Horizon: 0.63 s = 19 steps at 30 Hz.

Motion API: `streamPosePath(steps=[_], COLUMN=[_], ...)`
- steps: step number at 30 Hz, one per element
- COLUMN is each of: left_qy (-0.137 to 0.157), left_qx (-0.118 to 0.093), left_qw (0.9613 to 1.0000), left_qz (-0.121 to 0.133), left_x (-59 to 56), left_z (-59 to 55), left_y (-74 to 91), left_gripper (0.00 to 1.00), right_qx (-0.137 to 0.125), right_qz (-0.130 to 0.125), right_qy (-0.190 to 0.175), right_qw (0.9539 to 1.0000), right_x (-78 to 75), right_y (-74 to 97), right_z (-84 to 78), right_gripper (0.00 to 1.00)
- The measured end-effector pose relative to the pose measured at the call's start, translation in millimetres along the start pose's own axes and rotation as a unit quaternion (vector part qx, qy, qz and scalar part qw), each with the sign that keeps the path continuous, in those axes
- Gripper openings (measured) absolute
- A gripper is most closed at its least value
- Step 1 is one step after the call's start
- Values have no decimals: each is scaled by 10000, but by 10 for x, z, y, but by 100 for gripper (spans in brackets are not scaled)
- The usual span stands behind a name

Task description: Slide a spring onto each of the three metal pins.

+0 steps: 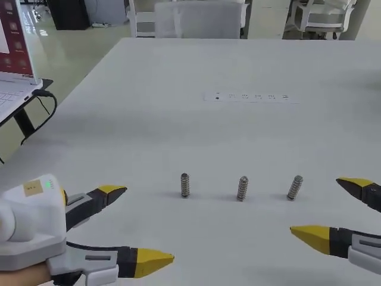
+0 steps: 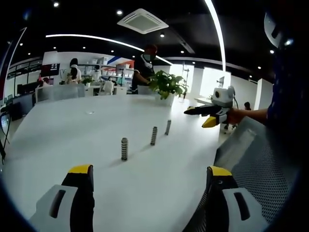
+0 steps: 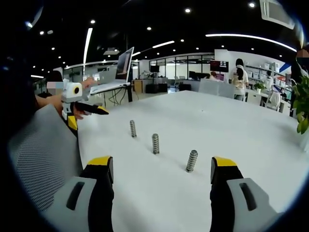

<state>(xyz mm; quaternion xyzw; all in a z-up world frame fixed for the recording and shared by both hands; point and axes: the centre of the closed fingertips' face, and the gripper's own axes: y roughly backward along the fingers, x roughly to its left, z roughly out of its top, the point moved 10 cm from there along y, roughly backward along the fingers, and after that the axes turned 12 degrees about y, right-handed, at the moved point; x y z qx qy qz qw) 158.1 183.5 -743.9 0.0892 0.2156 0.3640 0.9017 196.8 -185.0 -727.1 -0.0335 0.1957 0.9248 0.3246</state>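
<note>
Three metal pins stand in a row on the white table, each with a spring around it: the left spring (image 1: 185, 185), the middle spring (image 1: 242, 188) and the right spring (image 1: 294, 187). My left gripper (image 1: 139, 223) hovers at the near left, open and holding nothing. At the near right my right gripper (image 1: 332, 210) is open too, its jaws bare. The left gripper view looks along the row, nearest spring (image 2: 124, 148) first, with the right gripper (image 2: 205, 116) beyond. From the right gripper view the closest spring (image 3: 192, 161) stands ahead between the jaws.
A laptop (image 1: 13, 65) sits on a stand off the table's left edge. A flush socket strip (image 1: 250, 96) lies in the table top beyond the pins. Chairs (image 1: 190, 21) stand at the far edge. A potted plant (image 2: 166, 84) and people stand in the background.
</note>
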Motion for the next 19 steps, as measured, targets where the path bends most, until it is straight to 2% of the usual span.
streamPosePath(steps=[19], left_qy=[-35], left_qx=[65], left_qw=[10000], left_qz=[-26], left_x=[-20], left_z=[37], left_y=[-30], left_gripper=[93], right_qx=[63], right_qz=[-26], right_qy=[-6], right_qw=[10000], right_x=[-47], right_y=[38], right_z=[-26], right_gripper=[82])
